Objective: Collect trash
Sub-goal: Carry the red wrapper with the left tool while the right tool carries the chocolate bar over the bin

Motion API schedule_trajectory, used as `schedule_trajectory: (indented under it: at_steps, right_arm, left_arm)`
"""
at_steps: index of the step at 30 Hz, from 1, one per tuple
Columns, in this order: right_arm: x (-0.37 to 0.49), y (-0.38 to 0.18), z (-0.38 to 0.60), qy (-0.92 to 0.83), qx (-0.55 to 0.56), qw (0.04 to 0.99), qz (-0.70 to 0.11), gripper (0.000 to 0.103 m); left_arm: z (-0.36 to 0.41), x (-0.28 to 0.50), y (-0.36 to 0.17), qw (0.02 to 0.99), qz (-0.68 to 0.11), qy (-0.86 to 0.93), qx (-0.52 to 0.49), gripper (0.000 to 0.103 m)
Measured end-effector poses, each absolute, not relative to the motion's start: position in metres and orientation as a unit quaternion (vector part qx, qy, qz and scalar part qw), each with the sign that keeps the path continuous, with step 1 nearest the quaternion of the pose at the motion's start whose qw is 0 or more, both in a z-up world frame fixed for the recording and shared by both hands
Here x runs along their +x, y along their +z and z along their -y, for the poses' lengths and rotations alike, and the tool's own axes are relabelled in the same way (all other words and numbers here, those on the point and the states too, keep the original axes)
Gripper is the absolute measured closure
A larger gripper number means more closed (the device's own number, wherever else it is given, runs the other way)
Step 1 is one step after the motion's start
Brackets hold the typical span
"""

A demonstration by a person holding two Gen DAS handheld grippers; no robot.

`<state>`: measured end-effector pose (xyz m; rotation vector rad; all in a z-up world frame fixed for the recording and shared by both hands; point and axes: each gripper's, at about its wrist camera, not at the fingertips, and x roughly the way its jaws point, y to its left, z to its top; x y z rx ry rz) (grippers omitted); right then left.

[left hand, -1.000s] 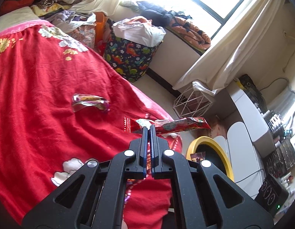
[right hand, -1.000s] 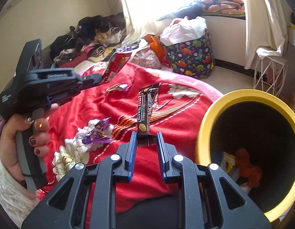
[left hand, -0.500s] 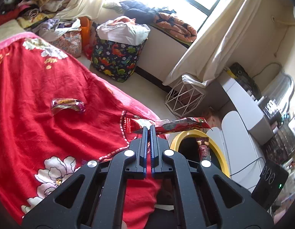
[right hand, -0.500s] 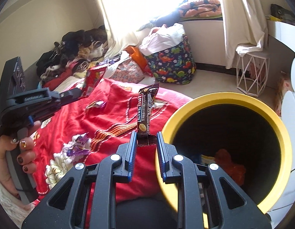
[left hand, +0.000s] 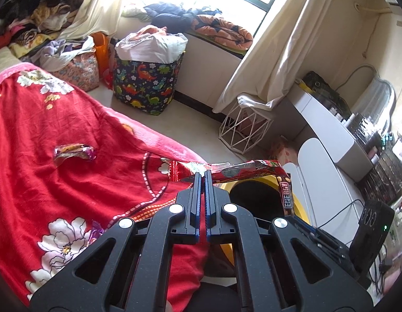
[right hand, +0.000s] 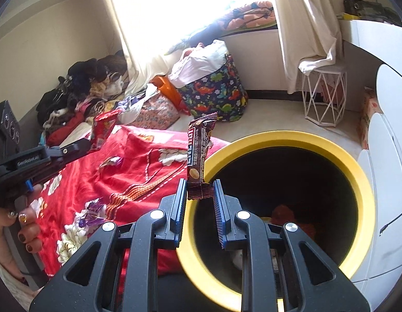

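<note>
Left tool (left hand: 201,175) pinching crumpled red wrapper (left hand: 234,170); right tool (right hand: 200,188) pinching upright brown "ENERGY" wrapper (right hand: 198,156) by the yellow-rimmed bin (right hand: 356,171).

On the brown wrapper (left hand: 286,195) that I see in my left wrist view, the word "ENERGY" stands in light letters, running down along the pack. In my right wrist view the same brown wrapper (right hand: 199,153) shows big pale letters and a line of small print, but from this angle I cannot read them. On the black body of my left gripper (right hand: 32,160), seen from the right side, a small white brand mark is printed; it looks like "GenRobot.AI", though the letters are tiny. Other print is too small to read.
</note>
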<state>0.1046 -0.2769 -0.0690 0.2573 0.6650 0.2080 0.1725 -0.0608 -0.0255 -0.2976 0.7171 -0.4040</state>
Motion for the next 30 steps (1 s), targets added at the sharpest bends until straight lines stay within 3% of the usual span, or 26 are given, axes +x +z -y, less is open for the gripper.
schedule_trajectory:
  at_steps: [30]
  right_arm:
    - [0.103,-0.081,0.356,0.024,0.187,0.929,-0.32,0.083]
  left_arm:
    - [0.142,0.16,-0.044,0.896,-0.37,-0.241,-0.053,0.103]
